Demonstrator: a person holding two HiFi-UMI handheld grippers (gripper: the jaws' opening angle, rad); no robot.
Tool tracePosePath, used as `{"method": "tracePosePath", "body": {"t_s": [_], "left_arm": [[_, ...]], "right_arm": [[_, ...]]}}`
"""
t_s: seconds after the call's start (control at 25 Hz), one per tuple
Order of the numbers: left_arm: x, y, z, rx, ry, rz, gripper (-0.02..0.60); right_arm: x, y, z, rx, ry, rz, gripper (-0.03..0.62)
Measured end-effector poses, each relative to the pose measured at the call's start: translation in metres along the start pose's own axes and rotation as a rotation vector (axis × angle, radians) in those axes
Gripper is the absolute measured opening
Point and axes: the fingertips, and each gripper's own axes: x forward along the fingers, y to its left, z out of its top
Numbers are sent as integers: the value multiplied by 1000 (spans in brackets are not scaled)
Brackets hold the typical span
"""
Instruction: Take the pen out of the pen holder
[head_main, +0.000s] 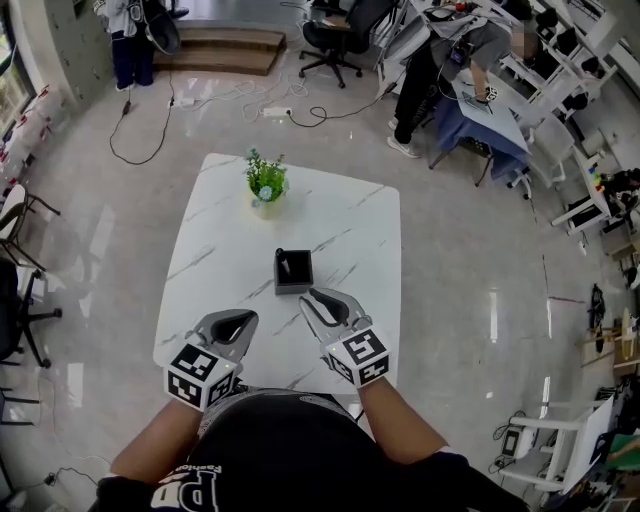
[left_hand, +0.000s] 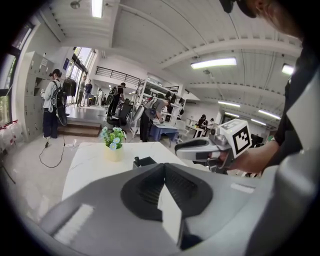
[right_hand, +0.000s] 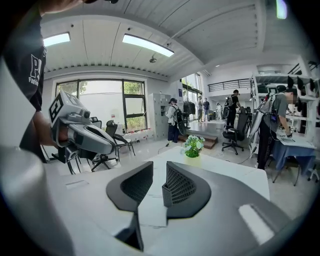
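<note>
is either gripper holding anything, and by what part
Nothing is held: left gripper shut on nothing, right gripper slightly open and empty; the pen stands in the pen holder.

Glossy grey floor (head_main: 480, 290); white marble table (head_main: 350, 215)

One tabletop (head_main: 215, 245), few things.
There was one pen holder (head_main: 293, 275), one pen (head_main: 285, 264), one potted plant (head_main: 266, 182), and two tongs: the left tongs (head_main: 245, 318) and the right tongs (head_main: 310, 297).
</note>
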Motion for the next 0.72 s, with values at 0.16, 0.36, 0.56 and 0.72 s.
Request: {"method": "tracePosePath", "body": {"t_s": [0.16,0.36,0.56,0.72], "left_arm": [[-8,8,-4,-23,-2,27,57],[-18,22,-11,-54,-2,64,57],[-30,31,-20,-76,-4,97,57],[-40,37,-23,-91,-2,119,57]], "right_arm": [[25,-10,2,-19,26,1,71],[58,-21,0,-31,57,2,71],[86,-26,-5,-59,95,8,71],[106,-32,-11,-69,135,2,71]]}}
